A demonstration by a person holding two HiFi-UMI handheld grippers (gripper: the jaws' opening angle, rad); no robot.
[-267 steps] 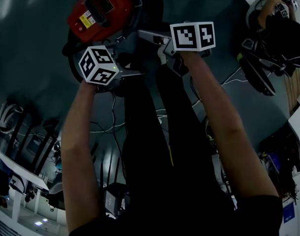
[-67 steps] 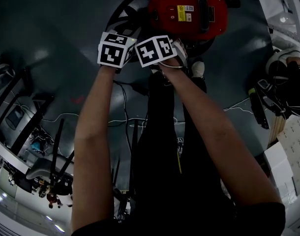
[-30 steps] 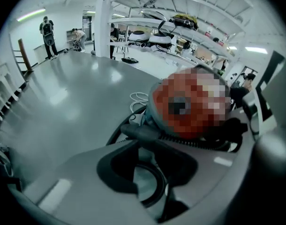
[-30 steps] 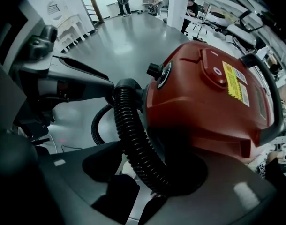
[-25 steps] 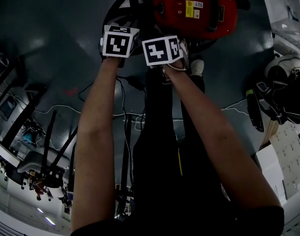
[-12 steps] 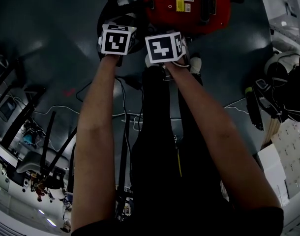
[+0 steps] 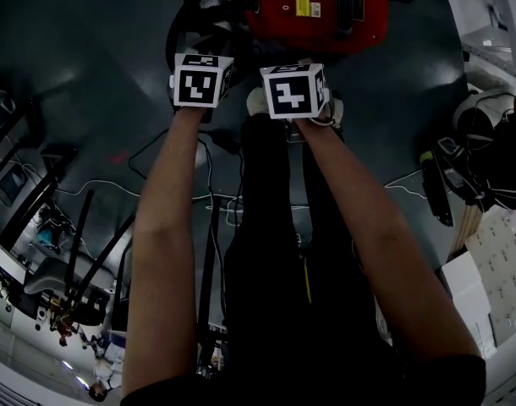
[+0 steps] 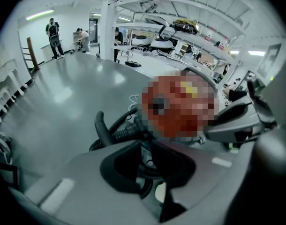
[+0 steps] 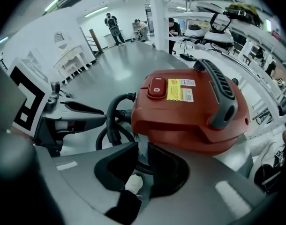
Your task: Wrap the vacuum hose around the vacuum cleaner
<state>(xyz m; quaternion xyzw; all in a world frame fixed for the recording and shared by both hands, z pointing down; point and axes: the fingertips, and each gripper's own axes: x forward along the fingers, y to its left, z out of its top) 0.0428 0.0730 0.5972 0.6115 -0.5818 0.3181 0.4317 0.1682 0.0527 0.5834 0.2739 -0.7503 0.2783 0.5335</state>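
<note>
The red vacuum cleaner [image 7: 321, 7] stands on the grey floor just ahead of both hands; its black handle and yellow label show in the right gripper view [image 9: 194, 107]. The black ribbed hose [image 7: 183, 28] loops out on its left and curls round its base [image 9: 112, 114] [image 8: 116, 134]. My left gripper [image 8: 146, 146] and right gripper [image 9: 142, 161] hang side by side above the hose, pointing steeply down. The jaws of both have just been closing and now stand shut with nothing between them. Floor, hose and a shoe show through the slits.
Thin cables [image 7: 169, 197] trail over the floor by my legs, and my white shoe [image 7: 256, 100] is near the vacuum. A seated person with gear [image 7: 486, 150] is at the right, black stands [image 7: 38, 218] at the left. People stand far off [image 9: 112, 20].
Both marker cubes have drawn back a little from the vacuum towards me, and the right one has also drifted right. The vacuum sits higher in the head view.
</note>
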